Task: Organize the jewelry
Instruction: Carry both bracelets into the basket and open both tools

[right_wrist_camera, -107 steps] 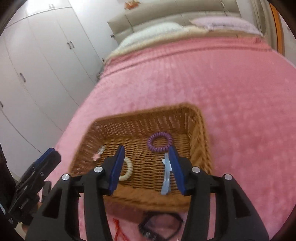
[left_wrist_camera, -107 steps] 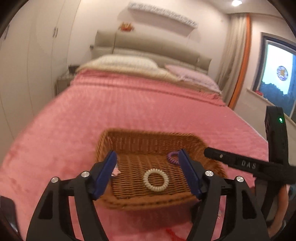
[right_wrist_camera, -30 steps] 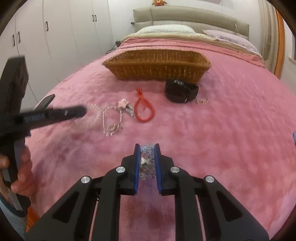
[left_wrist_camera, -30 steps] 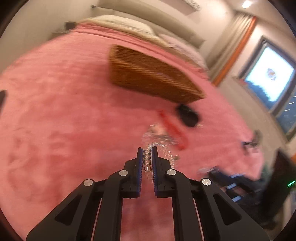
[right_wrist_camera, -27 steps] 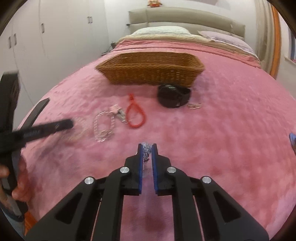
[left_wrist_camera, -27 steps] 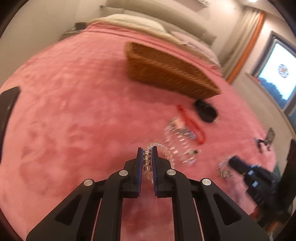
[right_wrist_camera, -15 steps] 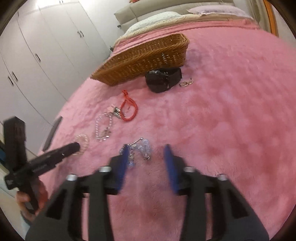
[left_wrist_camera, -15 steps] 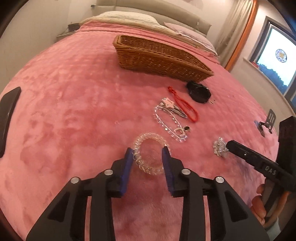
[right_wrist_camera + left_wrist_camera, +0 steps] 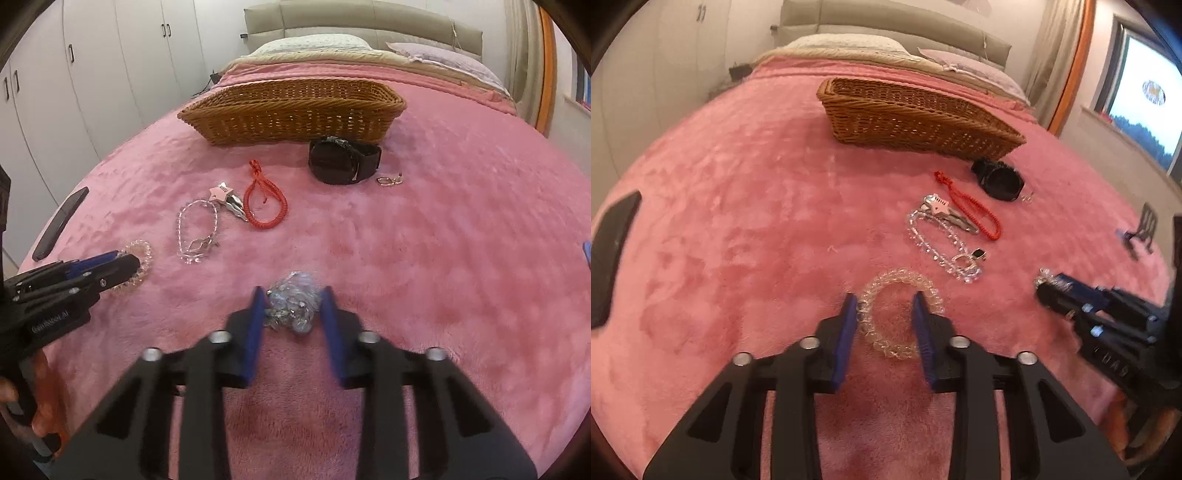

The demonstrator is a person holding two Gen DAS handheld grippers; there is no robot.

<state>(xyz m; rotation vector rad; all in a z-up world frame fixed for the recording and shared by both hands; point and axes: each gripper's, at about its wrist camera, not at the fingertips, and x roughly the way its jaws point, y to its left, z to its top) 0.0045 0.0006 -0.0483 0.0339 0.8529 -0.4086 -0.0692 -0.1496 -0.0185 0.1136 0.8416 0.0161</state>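
Note:
A clear spiral hair tie (image 9: pixel 899 312) lies on the pink bedspread between the open jaws of my left gripper (image 9: pixel 886 299); it also shows in the right wrist view (image 9: pixel 138 264). A small silver crystal bundle (image 9: pixel 293 304) lies between the open jaws of my right gripper (image 9: pixel 291 295). Further back lie a clear bead bracelet (image 9: pixel 942 243), a star hair clip (image 9: pixel 227 199), a red cord bracelet (image 9: pixel 264 203), a black watch (image 9: pixel 341 160) and small earrings (image 9: pixel 389 180). A wicker basket (image 9: pixel 291 110) stands behind them.
A dark phone (image 9: pixel 61 221) lies near the bed's left edge. Pillows and the headboard are behind the basket. White wardrobes stand on the left, a window and curtain on the right. A small dark object (image 9: pixel 1145 225) lies at the bed's right edge.
Both grippers were shut on their items a second ago and have opened. The hair tie and the crystal bundle now rest on the bedspread between the jaws.

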